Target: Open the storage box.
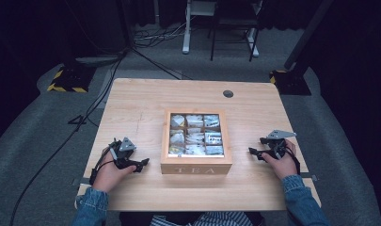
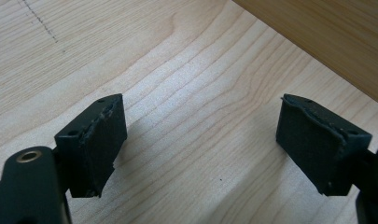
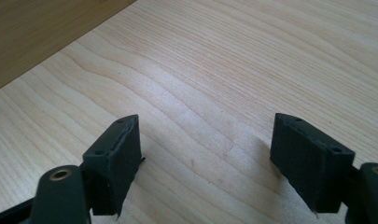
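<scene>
At the near edge of the pale wooden tabletop [image 1: 136,103], a person in denim sleeves rests both hands on the wood, the left black two-jaw claw [image 1: 142,164] and the right black two-jaw claw [image 1: 252,151] each with jaws spread wide and nothing between them. Between the claws, apart from both, sits a square wooden box lettered TEA [image 1: 196,167], its nine compartments holding pale tea packets [image 1: 195,136]. Farther off, a small round grey grommet [image 1: 228,93] lies near the tabletop's far edge.

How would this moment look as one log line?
left gripper: open, empty | right gripper: open, empty | tea box: centred between them, untouched
</scene>
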